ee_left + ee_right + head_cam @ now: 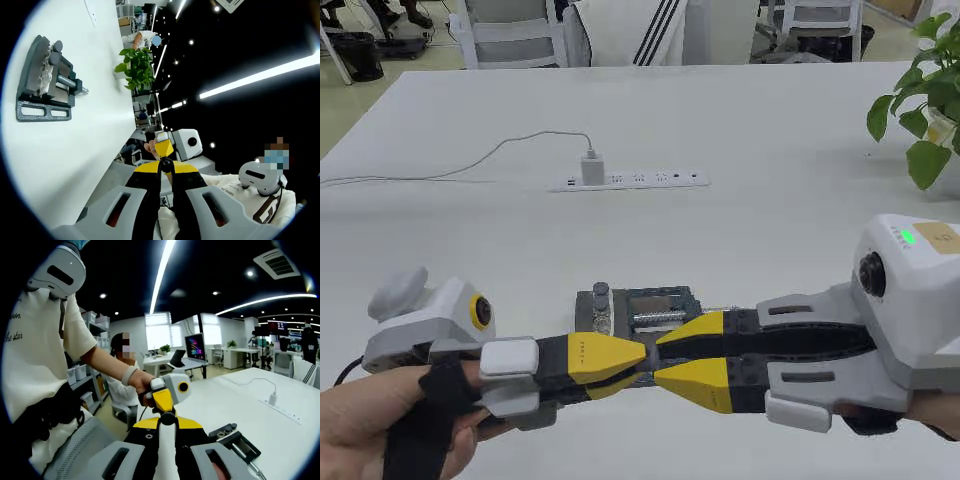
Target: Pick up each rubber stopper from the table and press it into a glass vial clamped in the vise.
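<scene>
A grey vise (672, 300) sits near the table's front edge and clamps glass vials (602, 312); one has a dark stopper (601, 289) on top. Just in front of it my two grippers meet tip to tip. The left gripper (638, 358) comes in from the left and the right gripper (658, 360) from the right, both with jaws drawn together. A small dark rubber stopper (167, 417) sits at the touching tips, also seen as the stopper (165, 163). The vise (42, 85) lies to the upper left, and the vise (235, 437) to the lower right.
A white power strip (630, 181) with a plugged charger (592, 165) and trailing cable lies mid-table. A leafy plant (920, 110) stands at the right edge. Chairs (510, 35) line the far side. Bare table (770, 240) surrounds the vise.
</scene>
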Demonstrator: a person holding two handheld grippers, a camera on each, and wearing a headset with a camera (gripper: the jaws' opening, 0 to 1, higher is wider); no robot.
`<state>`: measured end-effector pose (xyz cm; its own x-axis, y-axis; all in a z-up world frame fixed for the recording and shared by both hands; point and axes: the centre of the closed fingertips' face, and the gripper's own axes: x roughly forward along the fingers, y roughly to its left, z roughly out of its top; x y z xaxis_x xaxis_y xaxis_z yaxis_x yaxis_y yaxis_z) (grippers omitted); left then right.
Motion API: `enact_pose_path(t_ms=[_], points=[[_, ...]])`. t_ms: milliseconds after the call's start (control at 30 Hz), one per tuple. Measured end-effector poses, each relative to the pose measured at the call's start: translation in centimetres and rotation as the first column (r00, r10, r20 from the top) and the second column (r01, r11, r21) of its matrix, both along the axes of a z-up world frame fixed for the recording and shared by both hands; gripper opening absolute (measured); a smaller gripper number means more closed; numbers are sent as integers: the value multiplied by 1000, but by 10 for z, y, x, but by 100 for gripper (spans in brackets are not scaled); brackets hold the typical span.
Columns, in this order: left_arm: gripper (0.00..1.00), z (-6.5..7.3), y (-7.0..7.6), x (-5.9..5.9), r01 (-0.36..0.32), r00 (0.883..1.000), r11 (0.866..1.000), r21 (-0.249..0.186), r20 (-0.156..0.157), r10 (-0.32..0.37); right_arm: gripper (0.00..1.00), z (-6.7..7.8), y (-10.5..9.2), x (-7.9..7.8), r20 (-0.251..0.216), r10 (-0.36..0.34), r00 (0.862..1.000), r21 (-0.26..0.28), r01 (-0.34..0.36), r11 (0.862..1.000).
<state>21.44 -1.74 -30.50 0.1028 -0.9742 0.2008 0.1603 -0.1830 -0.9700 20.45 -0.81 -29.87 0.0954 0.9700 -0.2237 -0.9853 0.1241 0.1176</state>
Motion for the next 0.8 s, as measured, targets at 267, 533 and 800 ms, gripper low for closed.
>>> enact_pose_path(t_ms=[267, 533, 800], points=[[4, -4, 0, -1, -2, 1000, 1000, 16, 21, 2, 5, -5, 0, 0, -22, 6, 1000, -18, -6, 1000], [4, -7, 0, -2, -13, 998, 999, 45, 55, 10, 5, -11, 0, 0, -33, 8, 999, -39, -9, 999], [30, -26, 2, 4, -69, 978, 983, 168, 204, 34, 5, -18, -2, 4, -87, -18, 996, -61, 12, 998]])
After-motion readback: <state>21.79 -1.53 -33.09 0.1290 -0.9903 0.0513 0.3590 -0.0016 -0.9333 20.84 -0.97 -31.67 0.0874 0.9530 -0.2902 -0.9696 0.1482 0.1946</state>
